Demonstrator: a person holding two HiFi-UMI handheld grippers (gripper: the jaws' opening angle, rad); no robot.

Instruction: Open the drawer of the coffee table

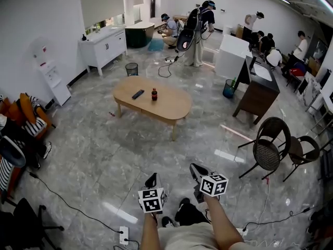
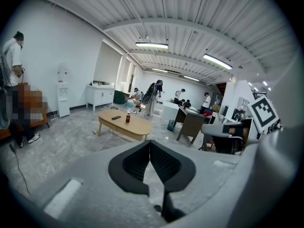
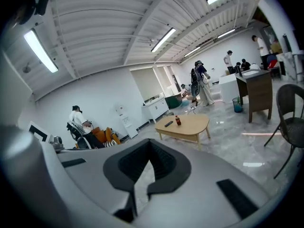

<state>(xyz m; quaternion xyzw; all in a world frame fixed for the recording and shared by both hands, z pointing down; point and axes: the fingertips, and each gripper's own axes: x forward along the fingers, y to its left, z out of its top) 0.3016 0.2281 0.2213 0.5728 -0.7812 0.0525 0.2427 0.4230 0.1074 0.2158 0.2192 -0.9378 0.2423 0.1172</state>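
Closest in, on the near side of the table (image 1: 171,108) and well apart from it: left hand-held gripper (image 1: 151,180) and right hand-held gripper (image 1: 198,170), side by side above the grey floor (image 1: 104,160), each with a marker cube behind its jaws. Left jaws pressed fully together, nothing between them. Right jaws likewise closed tip to tip and empty. Both aimed toward the table and tilted a little downward.

On the table top, near the middle, a dark bottle (image 1: 154,94) with a red label, standing upright. Just left of it and not touching, a black remote (image 1: 138,94), lying flat. Drawer on the table's near long side too small to make out from this far.

Beyond the table's far left end, a black waste bin (image 1: 131,69); further beyond, a white cabinet (image 1: 103,46) against the wall. Right of the table, a dark brown desk (image 1: 258,90) with a blue bin (image 1: 229,88) just beside it. Nearer than the desk, two dark chairs (image 1: 268,147). Beyond the table's far side, several people at the back of the room.
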